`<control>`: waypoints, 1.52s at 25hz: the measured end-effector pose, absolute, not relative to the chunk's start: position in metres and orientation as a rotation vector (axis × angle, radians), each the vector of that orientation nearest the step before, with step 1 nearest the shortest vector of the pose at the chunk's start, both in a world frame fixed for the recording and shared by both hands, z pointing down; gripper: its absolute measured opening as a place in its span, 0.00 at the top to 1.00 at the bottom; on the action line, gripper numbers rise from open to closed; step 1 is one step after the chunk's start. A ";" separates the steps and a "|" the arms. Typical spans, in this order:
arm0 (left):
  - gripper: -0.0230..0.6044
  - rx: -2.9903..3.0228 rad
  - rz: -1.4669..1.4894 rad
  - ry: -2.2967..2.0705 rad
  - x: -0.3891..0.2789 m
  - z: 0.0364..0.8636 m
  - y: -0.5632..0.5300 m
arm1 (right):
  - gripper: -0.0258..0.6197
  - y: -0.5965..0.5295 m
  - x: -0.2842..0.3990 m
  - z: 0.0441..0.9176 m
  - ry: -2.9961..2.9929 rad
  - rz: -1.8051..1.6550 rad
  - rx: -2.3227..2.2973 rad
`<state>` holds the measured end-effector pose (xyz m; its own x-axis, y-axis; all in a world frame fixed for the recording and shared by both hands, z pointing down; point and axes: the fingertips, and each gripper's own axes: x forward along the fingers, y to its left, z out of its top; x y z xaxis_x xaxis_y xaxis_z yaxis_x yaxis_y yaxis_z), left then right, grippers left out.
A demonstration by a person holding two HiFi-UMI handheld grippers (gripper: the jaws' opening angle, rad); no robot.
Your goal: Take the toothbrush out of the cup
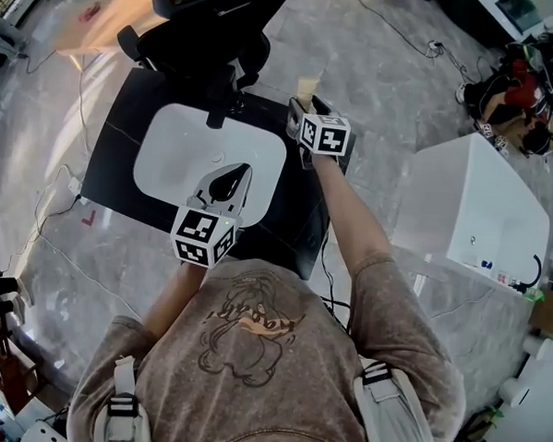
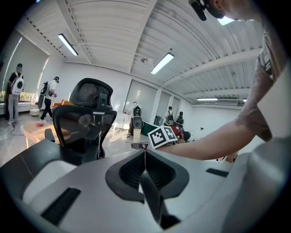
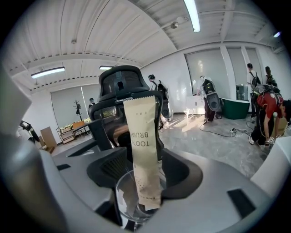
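Observation:
In the right gripper view a clear glass cup (image 3: 129,200) stands low between my right gripper's (image 3: 144,159) jaws. A toothbrush in a tan paper packet (image 3: 142,145) stands upright in the cup, its top leaning slightly left. The jaws are spread wide on either side of the glass, and I see no pad pressing on it. From the head view the right gripper (image 1: 302,106) is at the black table's far edge and hides the cup; only the packet's top (image 1: 308,86) shows. My left gripper (image 1: 234,178) hovers over the white tray (image 1: 174,145), jaws shut and empty, tips (image 2: 144,152) meeting.
A black office chair (image 1: 208,27) stands just beyond the black table (image 1: 285,227). A white cabinet (image 1: 471,212) is to the right. Cables trail across the floor, and several people stand in the far background of both gripper views.

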<state>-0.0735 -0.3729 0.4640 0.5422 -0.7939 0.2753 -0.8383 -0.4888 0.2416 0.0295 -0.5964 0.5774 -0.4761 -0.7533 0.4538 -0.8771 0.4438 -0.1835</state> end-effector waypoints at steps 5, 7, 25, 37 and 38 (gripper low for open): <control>0.93 2.431 0.188 -1.339 -0.074 0.468 -0.371 | 0.65 -0.596 0.031 0.579 -2.373 0.552 1.391; 0.93 2.430 0.192 -1.336 -0.074 0.470 -0.371 | 0.70 -0.595 0.032 0.581 -2.363 0.547 1.388; 0.93 2.446 0.186 -1.306 -0.065 0.472 -0.366 | 0.78 -0.591 0.046 0.557 -2.398 0.553 1.419; 0.93 2.466 0.160 -1.268 -0.056 0.468 -0.359 | 0.78 -0.591 0.055 0.488 -2.459 0.457 1.475; 0.93 2.468 0.156 -1.265 -0.054 0.468 -0.359 | 0.78 -0.590 0.055 0.484 -2.464 0.451 1.475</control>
<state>-0.0543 -0.3588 0.4678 0.5929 -0.7626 0.2586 -0.8026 -0.5336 0.2666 0.0551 -0.5895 0.4840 -0.4651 -0.8122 0.3521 -0.8843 0.4451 -0.1414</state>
